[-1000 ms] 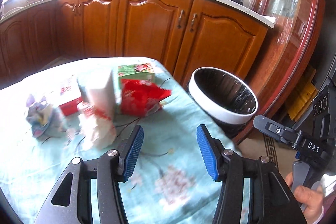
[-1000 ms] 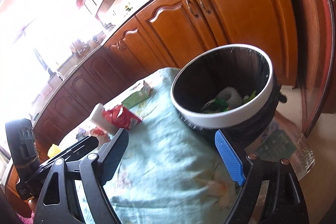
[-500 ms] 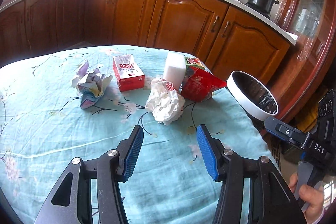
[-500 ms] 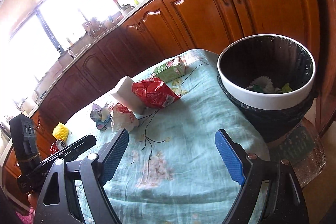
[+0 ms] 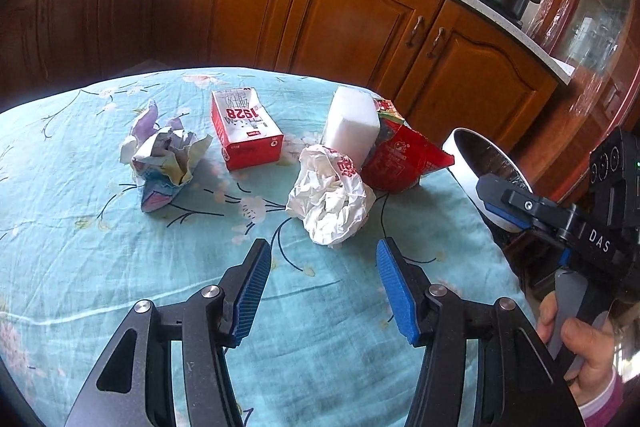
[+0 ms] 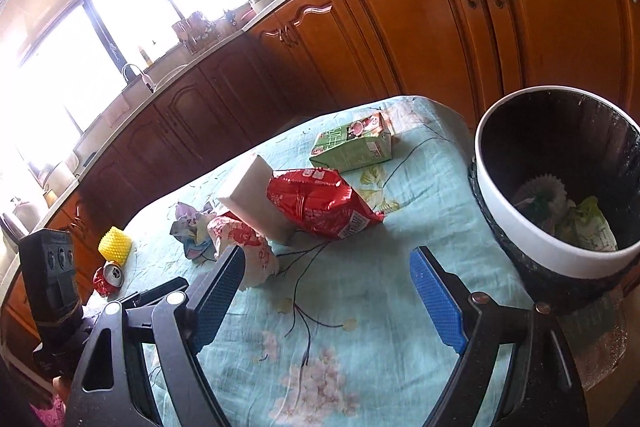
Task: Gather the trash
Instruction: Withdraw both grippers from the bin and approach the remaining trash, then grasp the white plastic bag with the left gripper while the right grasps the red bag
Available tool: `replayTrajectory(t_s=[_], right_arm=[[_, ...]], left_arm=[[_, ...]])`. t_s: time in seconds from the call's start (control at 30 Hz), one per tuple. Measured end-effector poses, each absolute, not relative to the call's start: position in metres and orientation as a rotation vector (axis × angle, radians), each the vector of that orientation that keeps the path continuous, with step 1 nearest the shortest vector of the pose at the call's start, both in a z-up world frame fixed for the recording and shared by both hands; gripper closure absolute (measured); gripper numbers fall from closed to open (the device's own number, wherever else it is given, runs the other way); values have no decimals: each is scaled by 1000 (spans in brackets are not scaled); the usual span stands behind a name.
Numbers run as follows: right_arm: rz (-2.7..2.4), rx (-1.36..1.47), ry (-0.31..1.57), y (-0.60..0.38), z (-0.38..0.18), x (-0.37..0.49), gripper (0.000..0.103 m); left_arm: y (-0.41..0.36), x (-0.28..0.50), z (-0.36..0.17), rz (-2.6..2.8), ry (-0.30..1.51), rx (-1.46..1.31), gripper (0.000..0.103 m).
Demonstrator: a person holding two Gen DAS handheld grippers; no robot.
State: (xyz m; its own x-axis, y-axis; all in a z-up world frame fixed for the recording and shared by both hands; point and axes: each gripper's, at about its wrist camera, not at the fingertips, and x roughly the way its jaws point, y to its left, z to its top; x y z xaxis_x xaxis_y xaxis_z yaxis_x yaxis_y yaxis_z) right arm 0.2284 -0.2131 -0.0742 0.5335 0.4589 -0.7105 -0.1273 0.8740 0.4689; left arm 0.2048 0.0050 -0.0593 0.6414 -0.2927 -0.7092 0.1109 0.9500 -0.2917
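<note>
Trash lies on the floral teal tablecloth [image 5: 80,247]: a crumpled white wrapper [image 5: 330,201], a red snack bag [image 5: 404,161], a white block [image 5: 352,125], a red carton [image 5: 246,131] and a crumpled coloured paper [image 5: 164,157]. My left gripper [image 5: 322,259] is open and empty, just short of the white wrapper. My right gripper [image 6: 328,269] is open and empty above the cloth, with the red snack bag [image 6: 320,203] and a green carton [image 6: 352,145] beyond it. The white-rimmed bin [image 6: 560,259] with a black liner stands at the table's right edge and holds some trash.
A crushed red can [image 6: 108,277] and a yellow ribbed object [image 6: 115,245] lie at the table's far left. Wooden kitchen cabinets [image 5: 352,23] stand behind the table. The right gripper's body [image 5: 560,219] and the hand holding it show at the right of the left wrist view.
Both grippers have swung left, away from the bin and toward the trash pile. The left gripper has closed in on the white wrapper. Both stay open.
</note>
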Motion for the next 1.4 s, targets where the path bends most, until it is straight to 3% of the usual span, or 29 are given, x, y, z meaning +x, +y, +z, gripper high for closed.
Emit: replayTrajectory(t_s=[0.37,0.4,0.43,0.47,0.57,0.6,0.63,1.4], right_arm=[[384,409,983,-196,-95,283,21],[387,406,987,-194,-97,285,32],[389,403,997,-192,-100,286,52],[392,402,1012,-191,-103,287,63],[402,408,1010,-190,-104,284,71],[405,403,1000,-191,-102,281,88],[408,402,997,-191,-100,279,92],[282,481,875,-282,-56,191,93]], left_arm=[[-14,247,-71,-238,853,-194,45],[-15,250,-73,-235,852,-190,47],[-15,252,-74,-234,852,-190,52],[-14,254,-76,-248,854,-198,67],[-14,255,-77,-273,846,-195,81],[-15,254,-76,-279,840,-188,84],[-14,251,-75,-283,834,-183,85],[-68,224,-52,-409,798,-128,88]])
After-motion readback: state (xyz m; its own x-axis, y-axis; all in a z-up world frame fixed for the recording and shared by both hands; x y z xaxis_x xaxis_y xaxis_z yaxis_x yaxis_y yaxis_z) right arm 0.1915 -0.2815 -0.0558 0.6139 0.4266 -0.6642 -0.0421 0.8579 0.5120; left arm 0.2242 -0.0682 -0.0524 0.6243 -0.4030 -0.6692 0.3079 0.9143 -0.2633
